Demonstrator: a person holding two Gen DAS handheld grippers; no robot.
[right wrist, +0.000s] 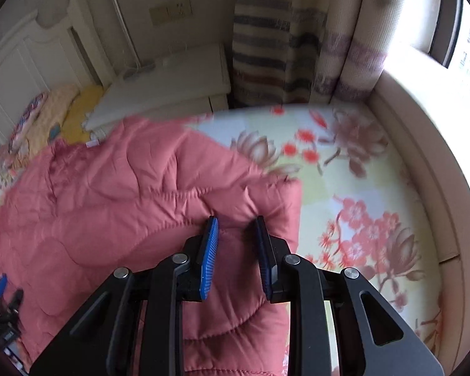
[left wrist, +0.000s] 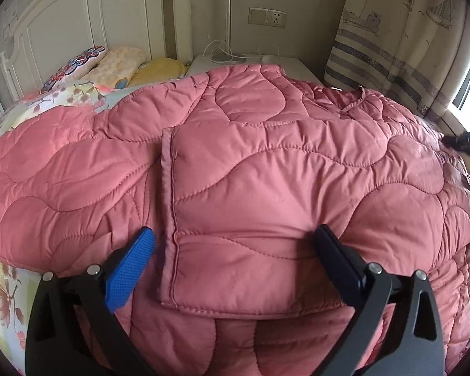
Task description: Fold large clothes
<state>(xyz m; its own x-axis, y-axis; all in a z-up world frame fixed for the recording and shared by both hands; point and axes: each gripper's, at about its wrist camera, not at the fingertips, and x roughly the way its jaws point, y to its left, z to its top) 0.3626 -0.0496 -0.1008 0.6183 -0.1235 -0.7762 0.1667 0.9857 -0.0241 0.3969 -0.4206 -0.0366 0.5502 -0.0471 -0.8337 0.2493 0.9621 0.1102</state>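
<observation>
Honestly, the pink quilted jacket (left wrist: 250, 163) sprawls across the floral bed (right wrist: 360, 188); the right gripper (right wrist: 236, 222) pinches a puffy fold, while the left gripper (left wrist: 235, 238) gapes wide, holding nothing. That slick padding could slip out mid-lift and collapse the fold.

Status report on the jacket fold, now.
Left gripper open, fingers wide over the pink jacket. Right gripper pinching a jacket edge, lifting it off the floral bedsheet. Nothing in the way.
</observation>
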